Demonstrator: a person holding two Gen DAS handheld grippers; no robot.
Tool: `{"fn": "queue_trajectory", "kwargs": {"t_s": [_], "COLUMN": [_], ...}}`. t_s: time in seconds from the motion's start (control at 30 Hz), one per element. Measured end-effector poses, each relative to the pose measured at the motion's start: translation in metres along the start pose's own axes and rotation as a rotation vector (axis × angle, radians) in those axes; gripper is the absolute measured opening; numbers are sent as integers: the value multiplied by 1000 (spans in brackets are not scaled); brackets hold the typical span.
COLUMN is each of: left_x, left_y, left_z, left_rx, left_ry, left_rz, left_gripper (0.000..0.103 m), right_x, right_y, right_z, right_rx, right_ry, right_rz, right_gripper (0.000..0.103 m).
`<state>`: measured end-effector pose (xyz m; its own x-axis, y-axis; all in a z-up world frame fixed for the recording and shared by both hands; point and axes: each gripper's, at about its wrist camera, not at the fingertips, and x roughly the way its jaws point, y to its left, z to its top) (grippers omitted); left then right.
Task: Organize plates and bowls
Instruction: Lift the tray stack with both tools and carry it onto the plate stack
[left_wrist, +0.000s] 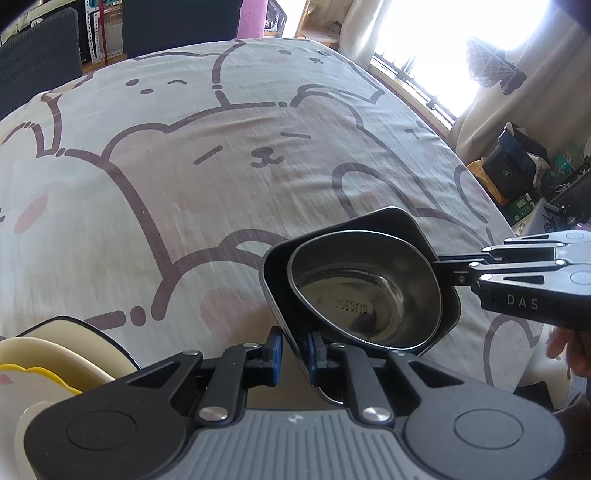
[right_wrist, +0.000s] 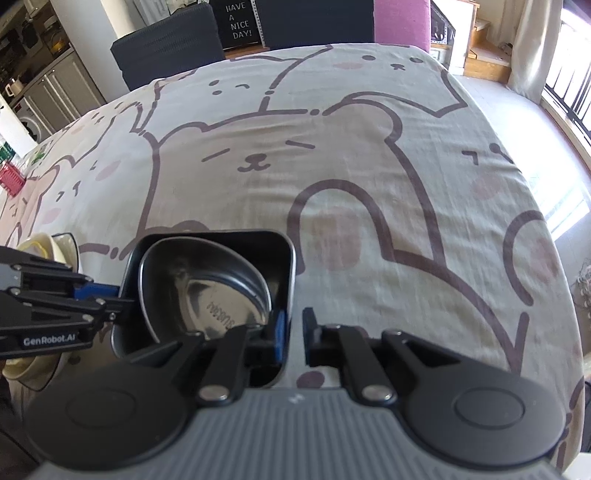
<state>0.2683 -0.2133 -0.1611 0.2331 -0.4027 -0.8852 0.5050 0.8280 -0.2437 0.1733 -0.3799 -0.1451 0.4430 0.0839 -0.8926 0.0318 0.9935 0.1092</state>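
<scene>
Cartoon bears sprawl across the pale tablecloth (left_wrist: 221, 177), sunlight pours through the window (left_wrist: 443, 33) on the right, and dark chairs (right_wrist: 166, 51) stand at the far edge beside a sign (right_wrist: 239, 21) reading "HAVE A NICE DAY!".

Right at the near edge of the table sits the black square dish (left_wrist: 391, 221), and both tools are on it at once. Over to the left gripper (left_wrist: 295, 350): its blue-padded fingers (left_wrist: 275, 347) are drawn in narrow, pinching the dish's near rim between them, one pad outside the wall, one inside. Now the right gripper (right_wrist: 293, 334), coming at the opposite side of the dish (right_wrist: 236, 240): jaws also nearly together, the dish's wall caught between the blue pad (right_wrist: 280, 332) inside and the black finger outside. In the left wrist view that same right gripper (left_wrist: 448, 271) reaches in from the right, its tips clamped on the rim.

What's in the dish? A shiny steel bowl (left_wrist: 364, 291), nested inside and tilted, with stamped lettering on its base. It leans toward one side of the dish, as the right wrist view (right_wrist: 207, 288) shows.

Off to the left, just beside the left gripper, cream bowls (left_wrist: 55, 354) are stacked, with something yellow (left_wrist: 40, 376) lying in the top one.

A hand (left_wrist: 569, 350) shows at the right edge, behind the right gripper.
</scene>
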Motion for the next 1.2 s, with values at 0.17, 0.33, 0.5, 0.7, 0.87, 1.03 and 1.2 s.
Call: {"fn": "queue_trajectory", "kwargs": {"t_s": [0.17,0.33,0.5,0.7,0.87,1.03,1.2], "left_x": [1,0,0,0,-7,-26,-54], "left_y": [-1,-2,-1,-6,-10,-7,-2], "left_z": [0,-1,-1,-2,0,3,1], "left_rx": [-7,-27,-96,-146,-151,-164,-171], "left_ry": [5,20,25,7,-16,-67,-122], "left_rz": [6,2,-16,-15,-18,-19,-14], "left_gripper": [16,15,12,9,8,6,6], "right_x": [0,1,-2,-8,-17,-35,-53], "right_y": [-1,9,10,4,-2,-6,7], "right_z": [0,0,-2,-9,-12,-14,-16], "right_rx": [14,-39,-46,-22,8,34,19], "right_ry": [7,11,19,20,1,-59,-123], "right_rz": [14,-15,-38,-39,-40,7,37], "right_gripper": [10,5,5,5,5,6,6]}}
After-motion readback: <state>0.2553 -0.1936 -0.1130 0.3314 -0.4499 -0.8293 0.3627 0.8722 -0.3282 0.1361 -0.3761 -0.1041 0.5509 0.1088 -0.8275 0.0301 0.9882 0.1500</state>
